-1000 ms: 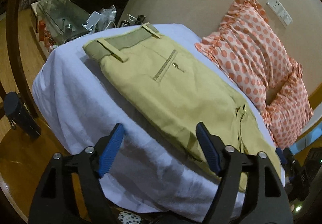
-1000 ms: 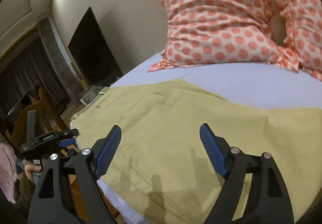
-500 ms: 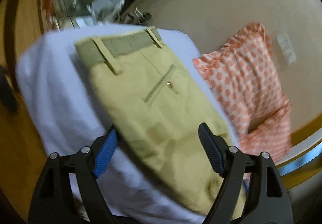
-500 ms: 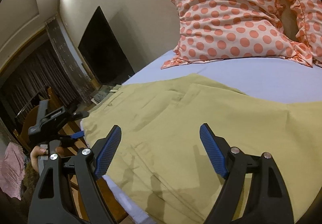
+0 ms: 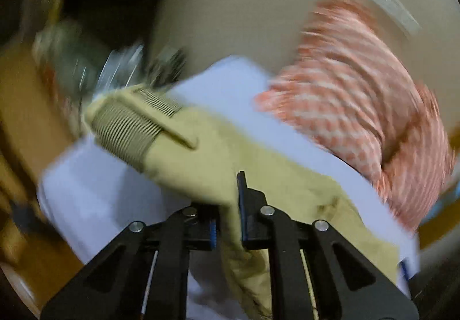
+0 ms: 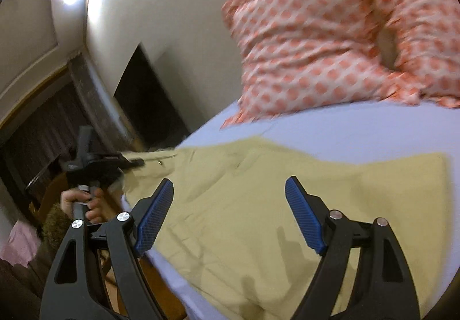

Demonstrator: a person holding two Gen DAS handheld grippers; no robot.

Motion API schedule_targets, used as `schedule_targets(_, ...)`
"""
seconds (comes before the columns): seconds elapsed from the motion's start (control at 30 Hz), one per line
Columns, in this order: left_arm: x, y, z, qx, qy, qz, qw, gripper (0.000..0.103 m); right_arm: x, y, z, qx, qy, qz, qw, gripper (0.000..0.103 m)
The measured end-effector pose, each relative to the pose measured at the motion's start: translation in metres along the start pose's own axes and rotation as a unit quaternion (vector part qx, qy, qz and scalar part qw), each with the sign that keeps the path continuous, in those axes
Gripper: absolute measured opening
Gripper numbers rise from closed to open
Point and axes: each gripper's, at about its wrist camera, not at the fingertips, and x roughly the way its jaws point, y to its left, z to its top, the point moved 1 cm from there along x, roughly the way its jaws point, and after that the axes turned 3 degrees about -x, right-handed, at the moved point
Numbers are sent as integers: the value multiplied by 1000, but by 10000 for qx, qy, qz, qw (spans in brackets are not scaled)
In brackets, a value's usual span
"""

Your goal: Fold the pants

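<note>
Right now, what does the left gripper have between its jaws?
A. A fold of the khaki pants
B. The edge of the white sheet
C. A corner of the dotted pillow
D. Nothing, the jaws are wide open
A. In the left wrist view the left gripper has its jaws closed on a bunched fold of the khaki pants, while the dotted pillow lies apart, farther back.

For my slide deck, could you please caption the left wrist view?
Left gripper shut on the edge of khaki pants on a white-sheeted bed, dotted pillow behind.
</note>
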Motion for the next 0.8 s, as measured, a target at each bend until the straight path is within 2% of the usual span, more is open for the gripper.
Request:
schedule_targets(0.03,-6,-31,2,434,-107,-23,9990,11,-12,-7,3,41,-129,-114,9998,82)
schedule_targets(0.1,-18,-99,-4,1345,-296,-179,9903,11,-39,-22,11,144,-428,-399,9982,82)
schedule_targets(0.17,-30,-172,-32,2306,-420,-649,9700,13,-72,-39,19,289,-784,-803,9933,82)
schedule_targets(0.2,-34,-202,-50,2704,-438,-902,9575,14,-90,-50,22,377,-972,-1034,9892,82)
schedule_targets(0.23,-37,-237,-79,3197,-413,-1195,9390,14,-102,-58,23,443,-1074,-1184,9862,82)
schedule_targets(0.27,-37,-257,-103,3519,-356,-1394,9249,15,-112,-65,24,510,-1149,-1318,9833,82)
schedule_targets(0.3,-35,-280,-139,3958,-211,-1629,9035,15,-122,-73,24,605,-1214,-1447,9801,82)
schedule_targets(0.33,-32,-291,-162,4217,-91,-1746,8897,15,-132,-84,23,758,-1255,-1581,9765,82)
schedule_targets(0.4,-19,-307,-220,4885,235,-1792,8536,13,-141,-99,20,987,-1227,-1638,9738,82)
schedule_targets(0.43,-11,-309,-241,5117,387,-1751,8403,13,-139,-107,19,1097,-1090,-1625,9745,82)
schedule_targets(0.47,-6,-310,-253,5226,458,-1764,8329,15,-134,-114,17,1177,-907,-1600,9759,82)
schedule_targets(0.5,-4,-308,-265,5354,411,-1691,8265,17,-129,-117,15,1215,-767,-1597,9766,82)
schedule_targets(0.53,-7,-306,-278,5569,175,-1504,8166,19,-120,-122,12,1248,-528,-1585,9780,82)
schedule_targets(0.6,-18,-300,-285,5742,-15,-1380,8070,23,-104,-128,8,1301,-149,-1540,9794,76)
schedule_targets(0.67,-36,-290,-277,5664,90,-1633,8078,31,-87,-136,1,1424,253,-1458,9787,69)
schedule_targets(0.7,-43,-281,-268,5556,177,-1758,8125,40,-80,-141,-2,1484,408,-1492,9768,68)
schedule_targets(0.77,-50,-262,-242,5092,408,-1995,8362,52,-71,-150,-11,1600,720,-1607,9713,64)
schedule_targets(0.8,-51,-251,-230,4822,428,-1996,8520,57,-64,-156,-17,1696,917,-1521,9694,56)
